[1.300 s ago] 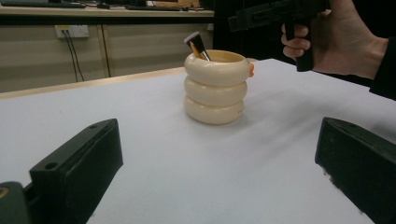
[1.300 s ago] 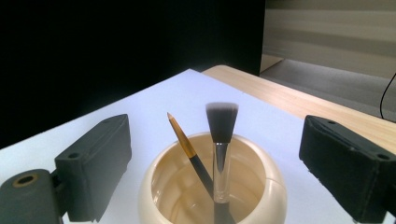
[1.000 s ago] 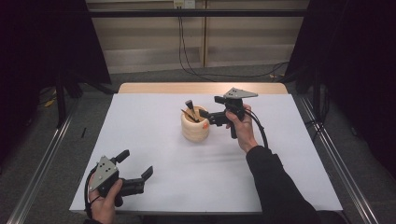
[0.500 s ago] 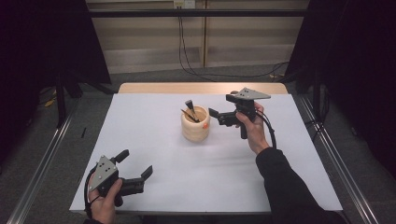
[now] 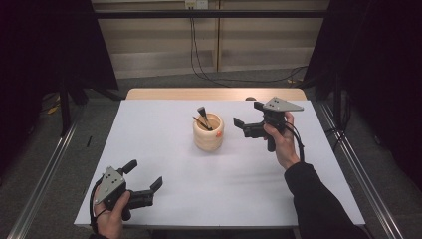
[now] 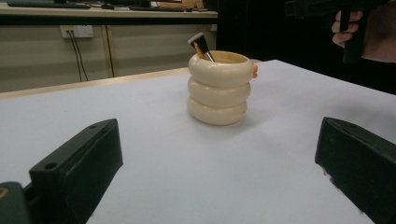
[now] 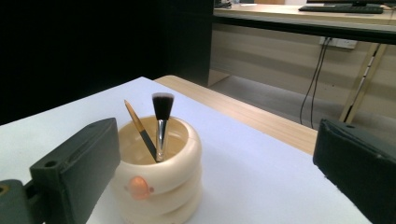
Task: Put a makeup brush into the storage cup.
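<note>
Both brushes (image 5: 203, 118) stand in the cream holder (image 5: 208, 132) mid-bench (image 5: 164, 144). My right tool (image 5: 245, 121), just opened and empty, hangs beside it. Left tool (image 5: 146, 177) released, idle. Placement looks done; nothing visibly left.

Right gripper (image 5: 245, 121) raised, fingers just opened wide, empty; left gripper (image 5: 145, 178) low, agape.

The ringed cream holder (image 7: 159, 186) looks like smooth, faintly glossy plastic or glazed ceramic, the brush (image 7: 161, 122) in it has a shiny metal ferrule and soft dark bristles, and the worktop (image 5: 239, 184) wears a matt white sheet over pale wood.
</note>
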### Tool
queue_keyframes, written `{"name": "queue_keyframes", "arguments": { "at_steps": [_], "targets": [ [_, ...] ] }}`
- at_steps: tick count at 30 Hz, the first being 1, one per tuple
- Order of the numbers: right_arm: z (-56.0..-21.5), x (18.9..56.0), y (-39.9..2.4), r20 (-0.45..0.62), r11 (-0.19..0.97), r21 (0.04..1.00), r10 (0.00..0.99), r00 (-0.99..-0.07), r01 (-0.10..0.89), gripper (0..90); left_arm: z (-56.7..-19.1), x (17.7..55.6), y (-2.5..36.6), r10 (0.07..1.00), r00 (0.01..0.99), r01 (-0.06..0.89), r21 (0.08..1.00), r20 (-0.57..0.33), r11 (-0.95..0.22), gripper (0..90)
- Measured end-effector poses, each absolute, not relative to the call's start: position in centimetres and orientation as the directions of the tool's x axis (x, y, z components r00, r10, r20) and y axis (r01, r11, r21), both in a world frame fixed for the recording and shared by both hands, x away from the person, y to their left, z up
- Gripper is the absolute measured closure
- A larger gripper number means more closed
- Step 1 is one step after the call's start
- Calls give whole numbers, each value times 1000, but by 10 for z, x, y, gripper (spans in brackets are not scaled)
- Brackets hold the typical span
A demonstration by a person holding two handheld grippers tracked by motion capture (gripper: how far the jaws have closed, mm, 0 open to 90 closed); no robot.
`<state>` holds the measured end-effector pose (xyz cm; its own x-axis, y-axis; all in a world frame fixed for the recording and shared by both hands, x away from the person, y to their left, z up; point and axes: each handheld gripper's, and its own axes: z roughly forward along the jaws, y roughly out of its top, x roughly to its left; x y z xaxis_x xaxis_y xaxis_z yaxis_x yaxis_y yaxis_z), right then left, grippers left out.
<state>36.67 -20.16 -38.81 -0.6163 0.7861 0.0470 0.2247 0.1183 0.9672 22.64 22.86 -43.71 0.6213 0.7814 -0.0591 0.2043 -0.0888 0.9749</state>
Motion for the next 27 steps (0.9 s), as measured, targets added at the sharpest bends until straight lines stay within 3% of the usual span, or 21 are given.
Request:
{"name": "queue_keyframes", "arguments": {
  "at_steps": [27],
  "targets": [
    [-402, 315, -252, 51, 79, 970, 858, -511, 230, 0, -437, 227, 228, 785, 616, 207, 975, -64, -84, 6]
  ]
}}
